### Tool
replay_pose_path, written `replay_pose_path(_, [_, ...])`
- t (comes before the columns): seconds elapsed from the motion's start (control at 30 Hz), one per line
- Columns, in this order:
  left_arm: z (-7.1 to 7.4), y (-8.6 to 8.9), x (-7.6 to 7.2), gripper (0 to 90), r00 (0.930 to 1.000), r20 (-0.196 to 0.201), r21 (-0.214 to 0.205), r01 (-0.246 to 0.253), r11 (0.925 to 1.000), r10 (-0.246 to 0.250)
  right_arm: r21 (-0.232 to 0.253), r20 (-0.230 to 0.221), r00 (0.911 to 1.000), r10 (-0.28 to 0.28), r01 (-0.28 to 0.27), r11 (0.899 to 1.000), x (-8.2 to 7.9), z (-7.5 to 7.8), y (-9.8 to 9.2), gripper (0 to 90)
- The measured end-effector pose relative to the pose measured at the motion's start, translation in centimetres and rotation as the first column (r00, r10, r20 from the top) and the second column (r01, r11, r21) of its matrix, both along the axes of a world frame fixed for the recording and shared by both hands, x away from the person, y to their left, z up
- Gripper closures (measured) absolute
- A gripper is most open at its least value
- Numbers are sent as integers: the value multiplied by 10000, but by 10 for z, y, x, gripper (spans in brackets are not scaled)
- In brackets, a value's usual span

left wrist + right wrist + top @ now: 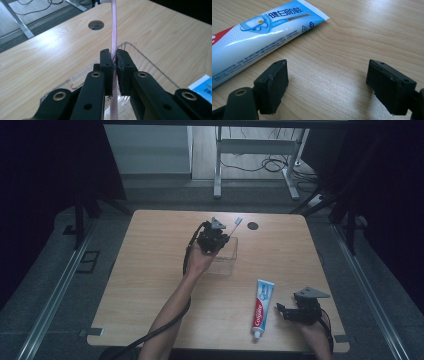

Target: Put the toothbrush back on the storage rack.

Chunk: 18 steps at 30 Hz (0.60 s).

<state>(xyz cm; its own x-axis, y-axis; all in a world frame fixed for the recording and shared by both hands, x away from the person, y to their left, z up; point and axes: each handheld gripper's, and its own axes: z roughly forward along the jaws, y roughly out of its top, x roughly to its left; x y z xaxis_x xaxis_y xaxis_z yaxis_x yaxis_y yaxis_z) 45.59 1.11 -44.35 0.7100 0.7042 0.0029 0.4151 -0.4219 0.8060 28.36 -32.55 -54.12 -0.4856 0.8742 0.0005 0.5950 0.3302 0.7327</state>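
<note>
Toothbrush (114,37) is pinched upright between the left gripper (114,65) jaws, right above the clear box (225,257); its long axis points down into the box. Right gripper (327,85) jaws stand spread near the toothpaste (262,32)

Toothbrush (114,37) head cut off by top edge in left gripper view; toothpaste tube (259,37) cap end ran off left edge in right gripper view.
</note>
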Motion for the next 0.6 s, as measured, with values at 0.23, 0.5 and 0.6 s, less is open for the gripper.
replay_pose_path(0.23, [-10, -1, -2, 840, 9999, -120, 366, 66, 9993, -61, -6, 2, 10000, -5, 5, 10000, 0, 0, 0, 177])
replay_pose_path(0.5, [-14, -4, -5, 835, 9998, -142, 833, 121, 9965, -110, -14, 2, 10000, 3, -3, 10000, 0, 0, 0, 177])
replay_pose_path(0.6, [-14, -7, -6, 830, 9998, -157, 1093, 160, 9939, -144, -7, -4, 10000, -2, 2, 10000, 0, 0, 0, 177])
